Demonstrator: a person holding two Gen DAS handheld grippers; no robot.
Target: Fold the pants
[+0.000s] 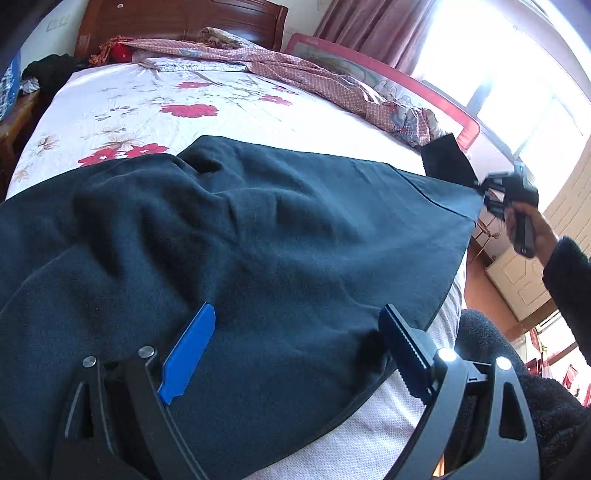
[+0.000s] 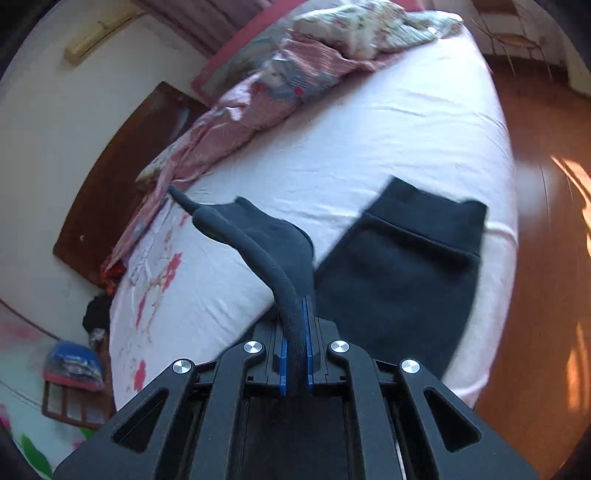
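Pants (image 1: 258, 236) lie spread on the bed (image 1: 122, 110), my right claw (image 2: 295, 332) pinching a lifted edge, my left claw (image 1: 295, 347) wide over near cloth; next, I judge, carry that edge across.

Floral-sheeted bed (image 1: 147, 110), wooden headboard (image 1: 177, 22), bright window (image 1: 517, 85), wood floor (image 2: 535, 240)

A bed (image 1: 122, 107) carries a white sheet printed with red flowers (image 1: 189, 109). A pink patterned quilt (image 1: 325, 79) lies bunched along its far edge, running toward the dark wooden headboard (image 1: 177, 18). A red-framed bed rail (image 1: 469, 129) stands behind the quilt. Pink curtains (image 1: 369, 22) hang by the bright window (image 1: 517, 85). Beyond the bed's foot corner lies an orange-brown wooden floor (image 2: 535, 184).
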